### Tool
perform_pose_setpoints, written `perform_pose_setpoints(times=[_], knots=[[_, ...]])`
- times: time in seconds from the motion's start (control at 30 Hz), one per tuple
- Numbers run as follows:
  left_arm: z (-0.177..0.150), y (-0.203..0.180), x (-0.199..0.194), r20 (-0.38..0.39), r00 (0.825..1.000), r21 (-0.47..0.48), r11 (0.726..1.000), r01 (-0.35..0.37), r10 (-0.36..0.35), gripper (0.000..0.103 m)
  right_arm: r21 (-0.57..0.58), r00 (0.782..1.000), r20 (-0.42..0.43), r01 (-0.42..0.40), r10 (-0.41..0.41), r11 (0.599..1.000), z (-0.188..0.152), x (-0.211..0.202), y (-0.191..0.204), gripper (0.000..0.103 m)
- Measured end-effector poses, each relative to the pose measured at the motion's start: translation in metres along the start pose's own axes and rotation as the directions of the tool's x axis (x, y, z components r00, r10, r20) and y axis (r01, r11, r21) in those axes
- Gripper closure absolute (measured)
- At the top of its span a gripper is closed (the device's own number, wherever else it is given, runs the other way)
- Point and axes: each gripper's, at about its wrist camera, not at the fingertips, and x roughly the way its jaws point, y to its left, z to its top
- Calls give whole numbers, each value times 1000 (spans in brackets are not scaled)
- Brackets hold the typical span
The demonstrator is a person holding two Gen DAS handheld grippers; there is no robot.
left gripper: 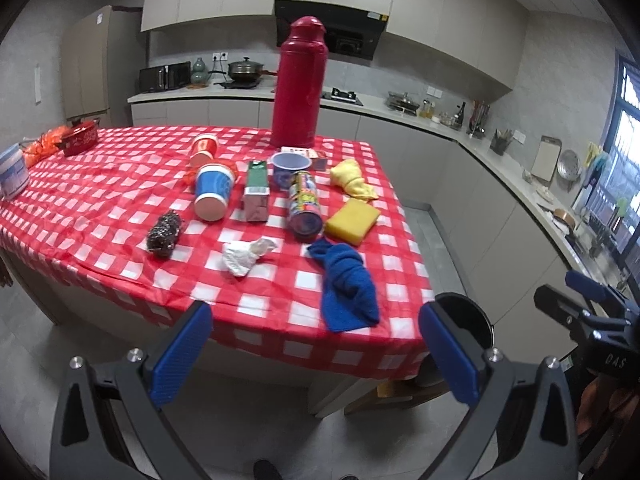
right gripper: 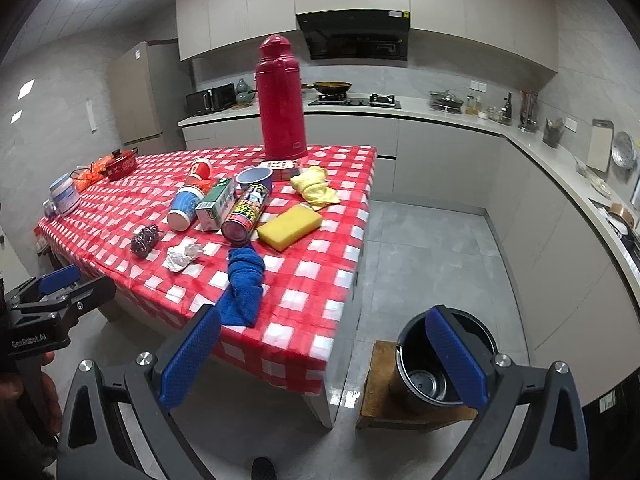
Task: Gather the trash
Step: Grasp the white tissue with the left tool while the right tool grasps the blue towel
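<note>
We hold our left gripper (left gripper: 316,356) spread wide with nothing between its blue pads, hovering short of the near edge of the table (left gripper: 120,184), touching nothing. Our right gripper (right gripper: 324,356) is equally wide apart and empty, off the table's near corner, its right finger in line with the black bin (right gripper: 444,364) that stands on a low wooden stool (right gripper: 376,384) on the floor beside the table.

On the checked cloth the trash lies in a cluster: a crumpled white tissue (left gripper: 246,256) nearest us, a tipped blue cup (left gripper: 213,194), a green carton (left gripper: 256,190) lying flat, a printed can (left gripper: 305,204) on its side, and a red cup (left gripper: 204,148) farther back. A blue cloth (left gripper: 346,284) sprawls between our grippers and the can, touching its near end. A steel scourer (left gripper: 164,230) sits left of the tissue, a yellow sponge (left gripper: 352,220) and yellow rag (left gripper: 352,180) to the right. A tall red thermos (left gripper: 300,84) stands upright behind everything, with a blue bowl (left gripper: 291,166) in front of it
</note>
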Motion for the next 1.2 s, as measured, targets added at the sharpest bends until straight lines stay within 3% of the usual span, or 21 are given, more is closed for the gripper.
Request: perform_pose_setpoints(times=[0.17, 0.23, 0.37, 0.47, 0.63, 0.83, 1.0, 1.2], knots=[[4, 29, 15, 4, 999, 15, 999, -52, 52, 1, -13, 1000, -11, -23, 23, 1000, 7, 24, 15, 10], [5, 39, 24, -6, 999, 13, 999, -50, 50, 8, -17, 999, -34, -37, 37, 999, 8, 39, 23, 15], [5, 55, 49, -29, 997, 23, 998, -65, 66, 12, -27, 996, -61, -62, 60, 998, 9, 67, 38, 22], [5, 60, 68, -59, 997, 33, 998, -53, 55, 20, -27, 991, -102, -87, 84, 996, 8, 94, 50, 36], [9, 66, 97, -75, 997, 59, 998, -32, 37, 28, -32, 985, -141, -106, 100, 994, 6, 131, 68, 40], [13, 77, 137, -110, 993, 78, 997, -28, 36, 38, -28, 974, -205, -100, 92, 995, 0, 176, 84, 54], [15, 81, 163, -135, 991, 92, 996, -3, 15, 45, -16, 969, -234, -82, 76, 997, -6, 200, 87, 55], [18, 83, 183, -158, 987, 100, 994, 35, -18, 53, 0, 968, -240, -79, 77, 997, -3, 214, 93, 71]])
